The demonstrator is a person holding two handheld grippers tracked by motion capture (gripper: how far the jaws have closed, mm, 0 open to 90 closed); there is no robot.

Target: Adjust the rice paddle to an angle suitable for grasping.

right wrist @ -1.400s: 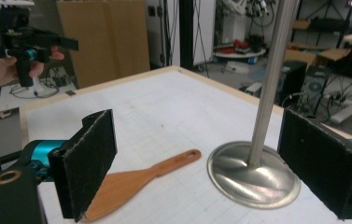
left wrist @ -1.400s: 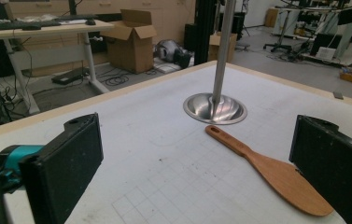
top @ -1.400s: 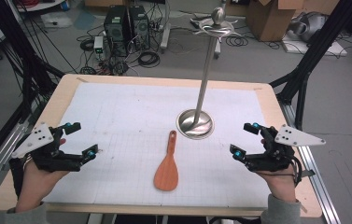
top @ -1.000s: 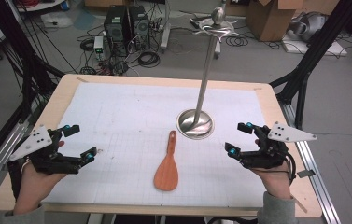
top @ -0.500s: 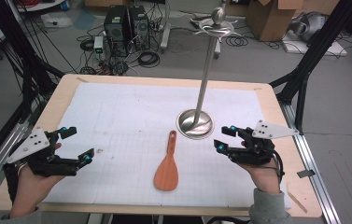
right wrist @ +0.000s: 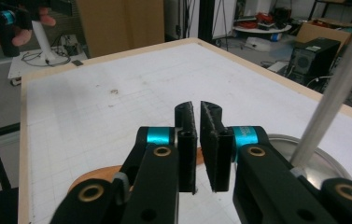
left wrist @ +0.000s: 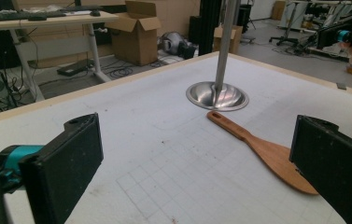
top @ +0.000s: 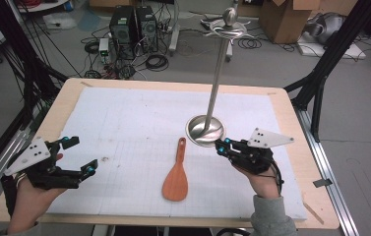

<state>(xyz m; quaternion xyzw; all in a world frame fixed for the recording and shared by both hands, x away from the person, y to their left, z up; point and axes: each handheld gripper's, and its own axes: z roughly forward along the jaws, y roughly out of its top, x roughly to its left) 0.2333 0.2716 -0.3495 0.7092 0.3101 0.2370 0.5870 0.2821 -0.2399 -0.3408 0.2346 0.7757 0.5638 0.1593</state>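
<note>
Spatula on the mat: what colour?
Reddish-brown wood; the spatula shows best in the high view.

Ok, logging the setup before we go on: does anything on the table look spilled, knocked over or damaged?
Nothing stands out. The metal stand is upright on its round base, and the wooden spatula lies flat on the white mat beside it, touching neither set of tongs. The mat only shows a few small brown specks.

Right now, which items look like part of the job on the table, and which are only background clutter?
Likely in play:
wooden spatula
metal stand
left gripper, jaws wide open
right gripper, jaws nearly closed on nothing

Just lying about:
computer towers on the floor
cardboard boxes
loose cables
</note>
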